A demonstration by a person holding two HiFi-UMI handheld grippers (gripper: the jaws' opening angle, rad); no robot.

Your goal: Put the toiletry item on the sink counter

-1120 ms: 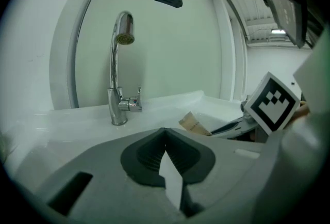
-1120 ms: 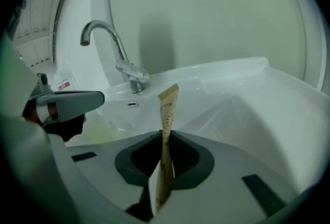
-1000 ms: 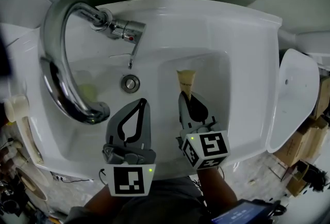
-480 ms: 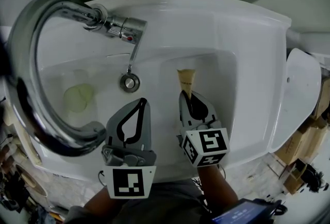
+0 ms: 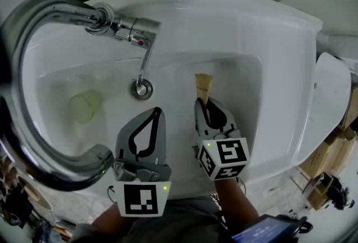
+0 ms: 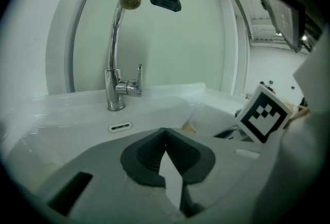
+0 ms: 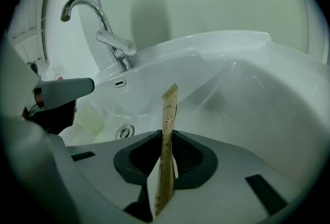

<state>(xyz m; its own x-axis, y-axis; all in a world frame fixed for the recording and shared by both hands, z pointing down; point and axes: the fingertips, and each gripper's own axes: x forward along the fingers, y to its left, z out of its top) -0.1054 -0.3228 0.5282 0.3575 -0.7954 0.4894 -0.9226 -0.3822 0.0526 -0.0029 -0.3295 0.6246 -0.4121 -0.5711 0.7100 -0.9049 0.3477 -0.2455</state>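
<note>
A flat tan toiletry sachet [image 5: 202, 87] [image 7: 166, 130] stands edge-up between the jaws of my right gripper [image 5: 207, 111] [image 7: 164, 163], which is shut on it over the right side of the white sink [image 5: 268, 40] basin. The sachet's top sticks out past the jaw tips toward the back wall. My left gripper [image 5: 146, 127] [image 6: 165, 153] hangs beside it to the left, jaws shut with nothing between them, just in front of the drain [image 5: 141, 89].
A tall chrome faucet [image 5: 33, 68] [image 6: 117, 58] arches over the basin's left side, its lever [image 5: 146, 51] pointing at the drain. A pale yellowish round object [image 5: 84, 106] lies in the basin's left part. A white fixture [image 5: 330, 107] and cardboard boxes [image 5: 324, 180] stand to the right.
The head view has shifted, so the faucet looms larger at the left. Both grippers and the sachet hold nearly the same place over the basin.
</note>
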